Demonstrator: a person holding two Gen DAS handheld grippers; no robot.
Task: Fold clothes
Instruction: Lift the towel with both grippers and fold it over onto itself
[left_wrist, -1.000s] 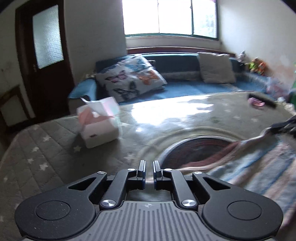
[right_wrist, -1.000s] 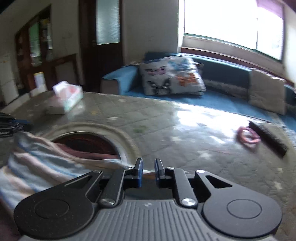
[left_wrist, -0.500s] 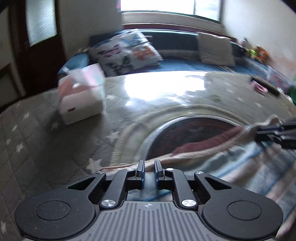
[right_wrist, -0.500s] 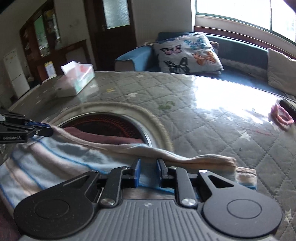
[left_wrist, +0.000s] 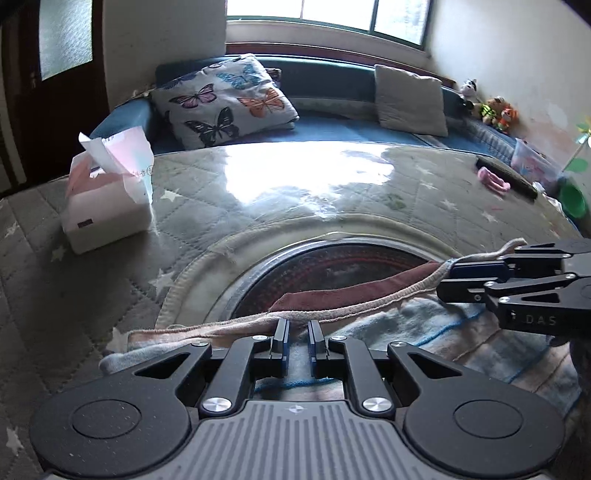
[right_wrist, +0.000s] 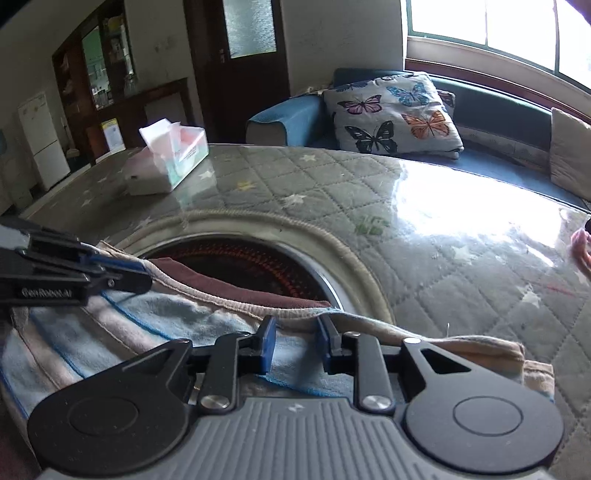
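Observation:
A striped garment (left_wrist: 436, 332), light blue with pink and beige bands and a beige hem, lies on the quilted table over the round dark opening (left_wrist: 332, 266). It also shows in the right wrist view (right_wrist: 147, 325). My left gripper (left_wrist: 297, 341) sits over the garment's near-left hem with its jaws slightly apart. My right gripper (right_wrist: 293, 347) sits over the garment's right hem with its jaws parted wider. Each gripper shows in the other's view, the right gripper (left_wrist: 517, 284) and the left gripper (right_wrist: 74, 273), both at the hem.
A tissue box (left_wrist: 107, 192) stands at the table's far left; it also shows in the right wrist view (right_wrist: 170, 158). A pink item (left_wrist: 493, 179) and a dark bar (left_wrist: 506, 177) lie far right. A sofa with a butterfly pillow (left_wrist: 225, 99) lies beyond the table.
Both grippers have lowered the garment onto the table and come down over its hem. The right jaws have opened wider and the left jaws have parted a little.

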